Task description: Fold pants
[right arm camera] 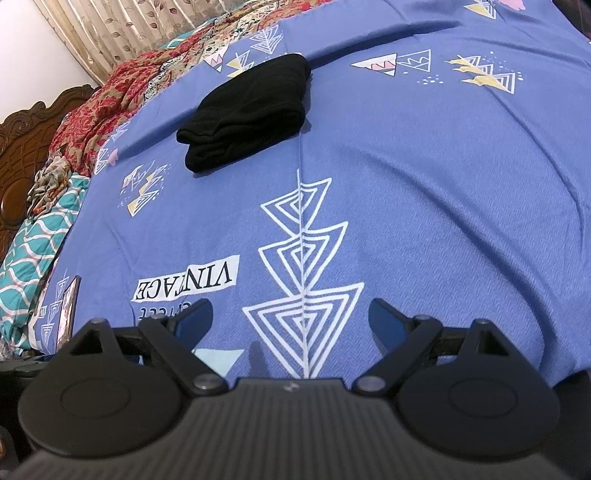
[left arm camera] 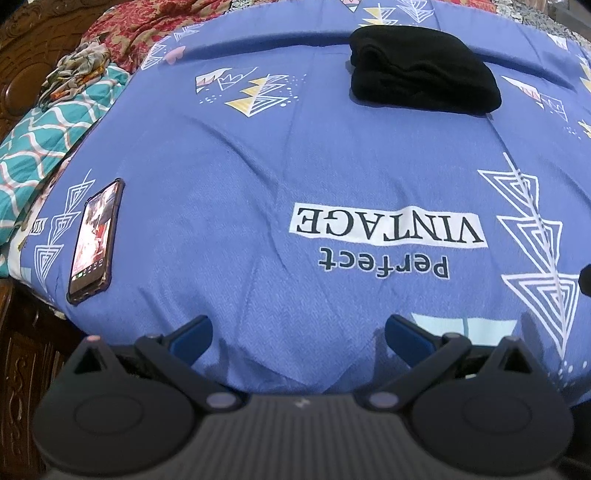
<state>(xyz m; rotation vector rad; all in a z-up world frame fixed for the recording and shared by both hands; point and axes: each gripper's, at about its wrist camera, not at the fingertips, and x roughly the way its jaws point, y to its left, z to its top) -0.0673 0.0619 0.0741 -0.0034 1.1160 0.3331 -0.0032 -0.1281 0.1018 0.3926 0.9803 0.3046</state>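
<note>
The black pants (left arm camera: 421, 70) lie folded into a compact stack on the blue patterned bedspread (left arm camera: 258, 166), far from both grippers. They also show in the right wrist view (right arm camera: 247, 110), up and left of centre. My left gripper (left arm camera: 298, 334) is open and empty, low over the near edge of the bed. My right gripper (right arm camera: 291, 317) is open and empty too, over the white triangle print near the bed's front edge.
A phone (left arm camera: 95, 240) with its screen lit lies on the bedspread at the left edge; it also shows in the right wrist view (right arm camera: 68, 314). Teal (left arm camera: 37, 147) and red floral (left arm camera: 147, 26) bedding is bunched at the left by the carved wooden headboard (right arm camera: 22, 147).
</note>
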